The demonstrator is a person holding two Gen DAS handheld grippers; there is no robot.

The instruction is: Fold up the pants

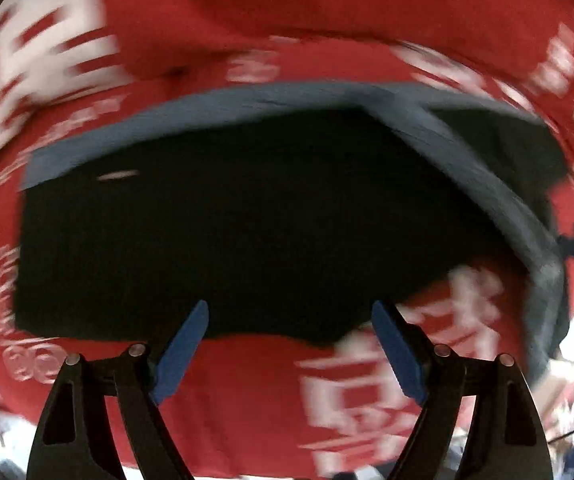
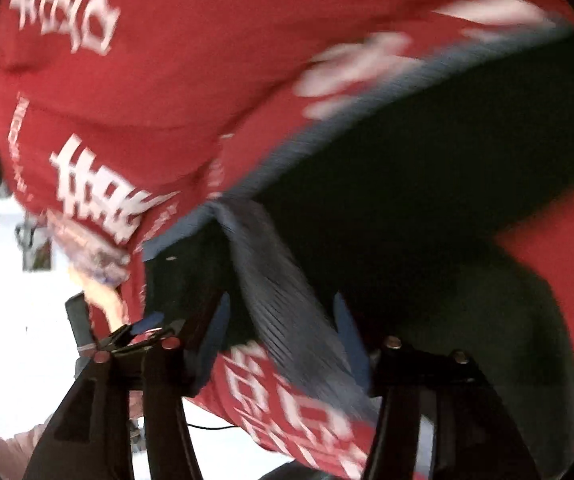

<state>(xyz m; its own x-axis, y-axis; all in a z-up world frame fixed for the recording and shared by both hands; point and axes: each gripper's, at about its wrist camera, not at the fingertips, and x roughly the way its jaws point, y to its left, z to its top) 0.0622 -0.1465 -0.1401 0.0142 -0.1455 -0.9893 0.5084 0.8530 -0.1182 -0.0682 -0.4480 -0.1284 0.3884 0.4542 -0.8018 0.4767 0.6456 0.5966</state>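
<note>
Blue-padded fingers point(image 1: 185, 350) of the left claw point(image 1: 293, 354) stand spread wide at the bottom of the left wrist view, two of them on black linkages, with nothing between them. Just past their tips lies one pair of dark, nearly black pants point(image 1: 247, 224) with a grey-blue ribbed waistband point(image 1: 215, 106). The waistband runs along the far edge of the garment and turns down its right side in a thick band. The pants rest flat on a red cloth with white printed characters point(image 1: 247, 396), which covers the desk and fills most of the view on all sides. The near edge of the pants reaches the left finger's tip; the right finger sits over red cloth just beside that edge.

From the right wrist view, the right claw point(image 2: 283, 340) also has two blue-padded fingers point(image 2: 349, 336), spread apart. A fold of the ribbed waistband point(image 2: 283, 292) passes down between them, but the fingers are not pressed onto it, so the fabric lies loose in the gap. The dark pants point(image 2: 427, 208) stretch away to the right over the red printed cloth point(image 2: 147, 80). At the left edge of this view the other claw point(image 2: 143, 332) shows small and low, near the cloth's edge. Both pictures are smeared by motion blur, so the printed characters cannot be read.
</note>
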